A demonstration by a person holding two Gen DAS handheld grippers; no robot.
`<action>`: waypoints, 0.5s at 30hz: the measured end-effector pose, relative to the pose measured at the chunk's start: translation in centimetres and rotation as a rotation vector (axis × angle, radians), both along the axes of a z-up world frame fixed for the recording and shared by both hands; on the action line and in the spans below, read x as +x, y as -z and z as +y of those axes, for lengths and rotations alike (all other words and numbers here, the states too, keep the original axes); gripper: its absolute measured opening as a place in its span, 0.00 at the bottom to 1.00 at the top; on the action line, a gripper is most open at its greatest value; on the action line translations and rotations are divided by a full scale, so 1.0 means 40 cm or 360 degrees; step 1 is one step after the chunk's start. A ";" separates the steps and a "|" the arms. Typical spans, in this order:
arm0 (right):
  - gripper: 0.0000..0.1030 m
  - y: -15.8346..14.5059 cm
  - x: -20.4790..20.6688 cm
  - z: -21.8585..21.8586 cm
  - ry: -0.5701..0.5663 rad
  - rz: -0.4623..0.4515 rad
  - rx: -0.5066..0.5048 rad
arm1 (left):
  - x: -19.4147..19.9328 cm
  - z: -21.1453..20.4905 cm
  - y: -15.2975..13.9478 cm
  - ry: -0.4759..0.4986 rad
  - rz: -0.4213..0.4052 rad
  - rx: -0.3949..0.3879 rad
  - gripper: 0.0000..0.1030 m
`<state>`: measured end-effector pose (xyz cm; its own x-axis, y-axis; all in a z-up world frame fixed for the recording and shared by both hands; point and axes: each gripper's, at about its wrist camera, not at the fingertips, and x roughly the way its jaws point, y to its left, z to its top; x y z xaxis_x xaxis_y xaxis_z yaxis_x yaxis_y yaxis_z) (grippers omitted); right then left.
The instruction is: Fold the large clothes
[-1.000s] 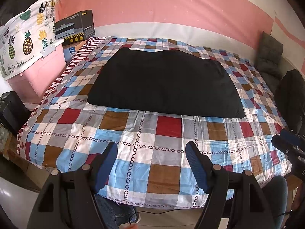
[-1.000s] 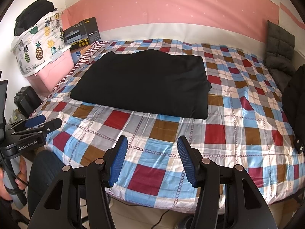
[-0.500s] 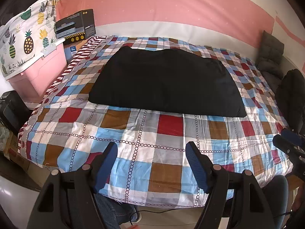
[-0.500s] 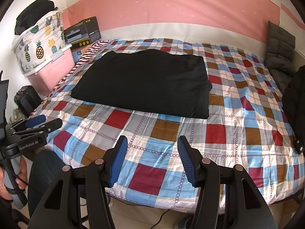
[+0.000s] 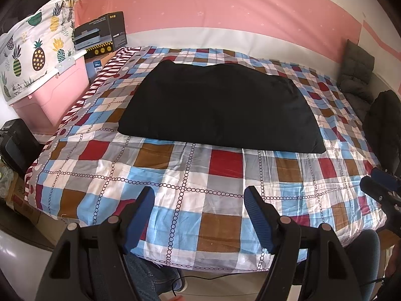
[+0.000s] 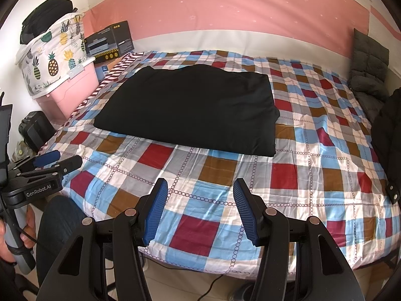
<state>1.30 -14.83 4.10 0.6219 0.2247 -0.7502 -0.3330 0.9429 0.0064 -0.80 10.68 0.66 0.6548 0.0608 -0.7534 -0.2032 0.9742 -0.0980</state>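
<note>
On the checked bed [image 5: 190, 175] at 12 o'clock lies our folded black garment [image 5: 220, 110].
Its long axis runs 9-to-3; our left gripper [image 5: 198, 215] and right gripper [image 6: 199, 208] hover open, empty; pink bin [image 5: 50, 95] at 10.

Black plastic frames on the left gripper [image 5: 199, 215] and the right gripper [image 6: 199, 210], round metal rivets at the pivots. Ribbed blue pads [image 6: 156, 213] lining the fingers. "GenRobot.AI" in white lettering on one side. Grey handle [image 6: 18, 238], thin black cable, bare skin on the left hand [image 6: 10, 235].
</note>
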 end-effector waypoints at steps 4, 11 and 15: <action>0.53 0.000 0.000 0.001 -0.0002 0.0000 -0.0002 | -0.003 0.007 0.001 -0.0009 0.0011 0.0011 0.73; 0.53 0.000 0.000 0.002 -0.0001 0.0000 -0.0002 | 0.001 0.007 0.002 -0.0015 0.0028 0.0023 0.73; 0.53 -0.001 -0.001 0.002 -0.0001 0.0000 -0.0004 | 0.007 0.001 0.001 -0.0015 0.0037 0.0037 0.73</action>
